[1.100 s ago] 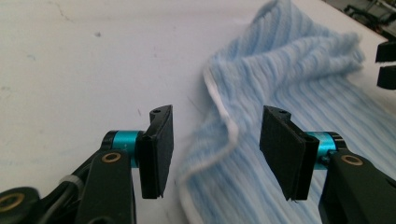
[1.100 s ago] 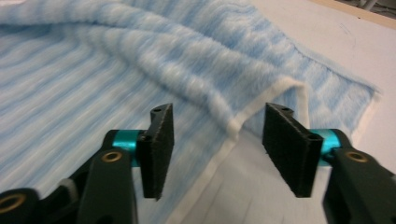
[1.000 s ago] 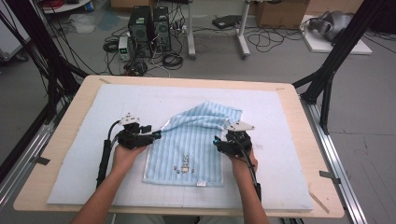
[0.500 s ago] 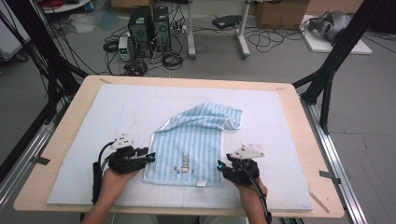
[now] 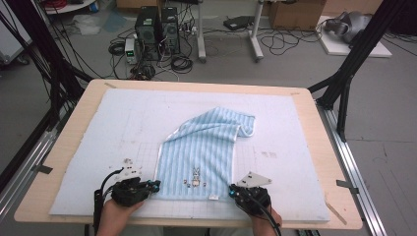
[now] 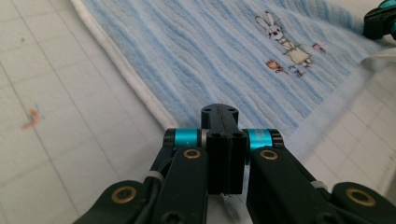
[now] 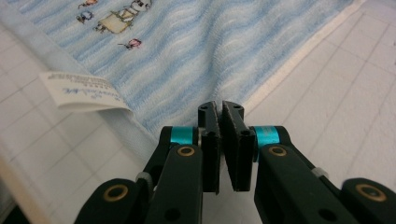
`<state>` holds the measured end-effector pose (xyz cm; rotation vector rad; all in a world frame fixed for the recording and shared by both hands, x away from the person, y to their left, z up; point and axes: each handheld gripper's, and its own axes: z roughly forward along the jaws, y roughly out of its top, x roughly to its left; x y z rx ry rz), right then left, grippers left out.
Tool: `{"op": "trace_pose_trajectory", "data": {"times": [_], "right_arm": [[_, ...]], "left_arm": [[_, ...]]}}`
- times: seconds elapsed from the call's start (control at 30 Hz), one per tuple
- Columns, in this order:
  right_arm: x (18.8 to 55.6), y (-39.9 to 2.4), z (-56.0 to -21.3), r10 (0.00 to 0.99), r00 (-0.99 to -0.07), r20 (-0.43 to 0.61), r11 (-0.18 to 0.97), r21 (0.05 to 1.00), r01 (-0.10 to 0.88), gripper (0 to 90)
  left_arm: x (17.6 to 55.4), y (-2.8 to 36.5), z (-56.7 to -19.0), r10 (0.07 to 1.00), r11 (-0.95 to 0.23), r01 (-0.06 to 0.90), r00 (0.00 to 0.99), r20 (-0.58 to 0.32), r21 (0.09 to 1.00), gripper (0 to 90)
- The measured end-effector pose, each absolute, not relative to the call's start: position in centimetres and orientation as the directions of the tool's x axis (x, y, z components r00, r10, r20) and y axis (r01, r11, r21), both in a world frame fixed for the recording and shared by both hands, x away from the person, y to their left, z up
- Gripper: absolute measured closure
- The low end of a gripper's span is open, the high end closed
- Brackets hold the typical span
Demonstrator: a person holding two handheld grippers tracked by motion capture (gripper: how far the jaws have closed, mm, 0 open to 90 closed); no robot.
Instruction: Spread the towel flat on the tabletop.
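Towel spread on mat, long axis running away from person, far end folded over. Near corners flanked: left gripper at near-left corner, right gripper at near-right. Jaws of both just closed, seen shut at hem; cloth between pads not confirmed. Both hands equally near.

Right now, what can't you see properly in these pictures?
- Towel corners: in both gripper views, each pair of tongs hides the cloth it pinches.
- Label: right gripper view, print blurred and too small to read.
- Bunny picture: high view, too small for detail.
- Towel's far end: high view, folded over, hiding what's underneath.
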<state>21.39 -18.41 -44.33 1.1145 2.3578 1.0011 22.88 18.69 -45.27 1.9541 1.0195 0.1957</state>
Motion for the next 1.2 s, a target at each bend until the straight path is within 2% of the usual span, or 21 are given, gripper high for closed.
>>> {"op": "trace_pose_trajectory", "data": {"times": [0.2, 0.23, 0.27, 0.3, 0.4, 0.5, 0.57, 0.63, 0.67, 0.7, 0.73, 0.93, 1.2], "right_arm": [[20.3, -19.2, -44.5, 0.773, -0.634, -0.012, 0.440, 0.730, 0.523, 84.2], [20.4, -19.2, -44.5, 0.775, -0.632, -0.007, 0.435, 0.732, 0.525, 83.2], [20.4, -19.2, -44.4, 0.778, -0.629, -0.005, 0.432, 0.731, 0.529, 82.3], [20.5, -19.2, -44.4, 0.779, -0.627, -0.008, 0.430, 0.734, 0.525, 80.9], [20.8, -19.0, -44.3, 0.785, -0.619, -0.012, 0.420, 0.745, 0.519, 76.0], [21.3, -18.9, -44.3, 0.793, -0.610, -0.004, 0.405, 0.751, 0.521, 69.9], [21.7, -18.9, -44.4, 0.800, -0.600, 0.006, 0.394, 0.748, 0.533, 68.4], [21.9, -18.8, -44.7, 0.802, -0.597, 0.021, 0.391, 0.738, 0.550, 71.8], [21.9, -18.8, -44.7, 0.797, -0.604, 0.030, 0.388, 0.740, 0.549, 78.0], [21.7, -18.7, -44.8, 0.783, -0.621, 0.034, 0.396, 0.743, 0.540, 84.2], [21.6, -18.7, -44.8, 0.778, -0.628, 0.023, 0.406, 0.744, 0.530, 85.6], [20.6, -19.3, -44.4, 0.763, -0.646, 0.030, 0.414, 0.745, 0.523, 86.1], [17.1, -20.2, -43.5, 0.737, -0.676, 0.000, 0.436, 0.765, 0.475, 85.9]], "left_arm": [[22.1, 18.8, -45.5, 0.720, -0.242, 0.550, 0.654, -0.232, 0.799, 89.1], [22.3, 18.7, -45.4, 0.732, -0.227, 0.550, 0.641, -0.232, 0.804, 80.6], [22.4, 18.6, -45.2, 0.744, -0.210, 0.552, 0.625, -0.234, 0.807, 66.7], [22.5, 18.5, -45.1, 0.752, -0.198, 0.541, 0.619, -0.227, 0.818, 57.8], [23.2, 17.8, -44.8, 0.765, -0.219, 0.541, 0.612, -0.202, 0.812, 48.2], [24.1, 16.9, -45.1, 0.774, -0.270, 0.547, 0.612, -0.159, 0.792, 46.7], [24.0, 16.5, -45.1, 0.795, -0.306, 0.519, 0.601, -0.086, 0.798, 55.1], [23.8, 16.7, -45.2, 0.787, -0.308, 0.514, 0.611, -0.089, 0.801, 80.4], [23.8, 16.7, -45.1, 0.781, -0.313, 0.515, 0.618, -0.092, 0.798, 85.5], [23.8, 16.8, -45.1, 0.775, -0.313, 0.515, 0.624, -0.099, 0.798, 86.9], [23.7, 16.9, -45.1, 0.768, -0.307, 0.524, 0.629, -0.118, 0.794, 87.4], [22.3, 18.1, -45.1, 0.710, -0.279, 0.551, 0.670, -0.218, 0.787, 87.8], [19.2, 18.5, -45.2, 0.638, -0.285, 0.529, 0.727, -0.254, 0.799, 87.9]]}}
